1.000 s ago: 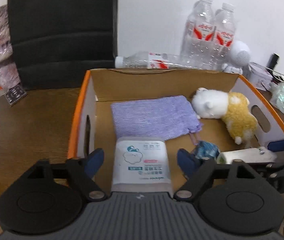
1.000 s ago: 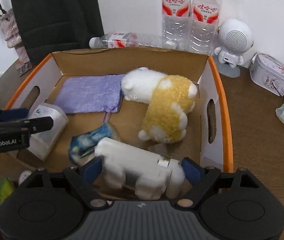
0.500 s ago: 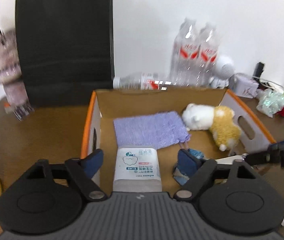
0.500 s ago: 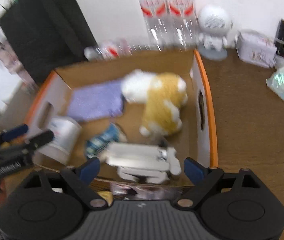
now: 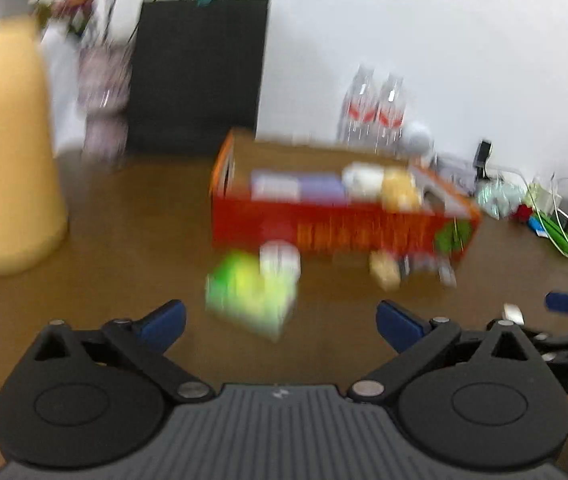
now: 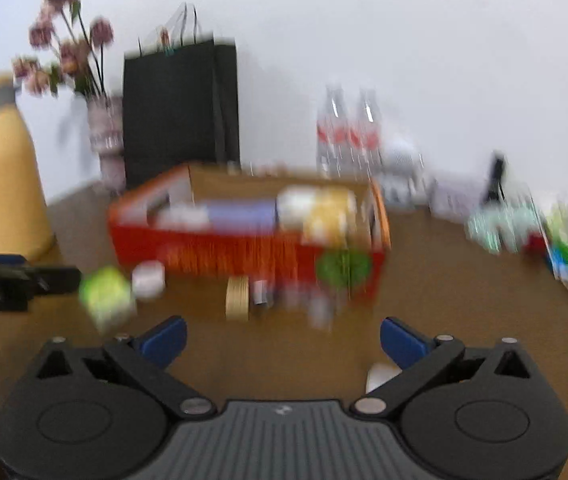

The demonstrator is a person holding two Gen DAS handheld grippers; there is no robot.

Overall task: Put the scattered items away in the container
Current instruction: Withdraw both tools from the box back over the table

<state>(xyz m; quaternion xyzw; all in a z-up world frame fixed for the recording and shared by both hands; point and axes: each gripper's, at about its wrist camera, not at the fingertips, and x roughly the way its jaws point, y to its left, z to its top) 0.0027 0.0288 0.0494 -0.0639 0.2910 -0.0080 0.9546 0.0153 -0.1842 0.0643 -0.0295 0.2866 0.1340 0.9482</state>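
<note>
Small packet [image 5: 251, 297] on table [image 5: 123, 216] before box [image 5: 336, 232]

Red-fronted cardboard box [image 5: 340, 228], orange-rimmed, open-topped, upright on the brown worktop [image 5: 131, 264]. Inside: purple cloth [image 5: 322, 189], white-and-yellow plush toy [image 5: 384, 184], white pack [image 5: 273, 189] at the left end. Scattered just before the box: green packet [image 5: 249, 292], small white tub [image 5: 279, 260], tan tape roll [image 6: 237, 298], blurred small bits [image 5: 428, 266].

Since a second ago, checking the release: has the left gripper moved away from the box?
Yes. The left gripper has pulled back and out of the cardboard box, jaws open and empty; the box now sits far ahead.
</note>
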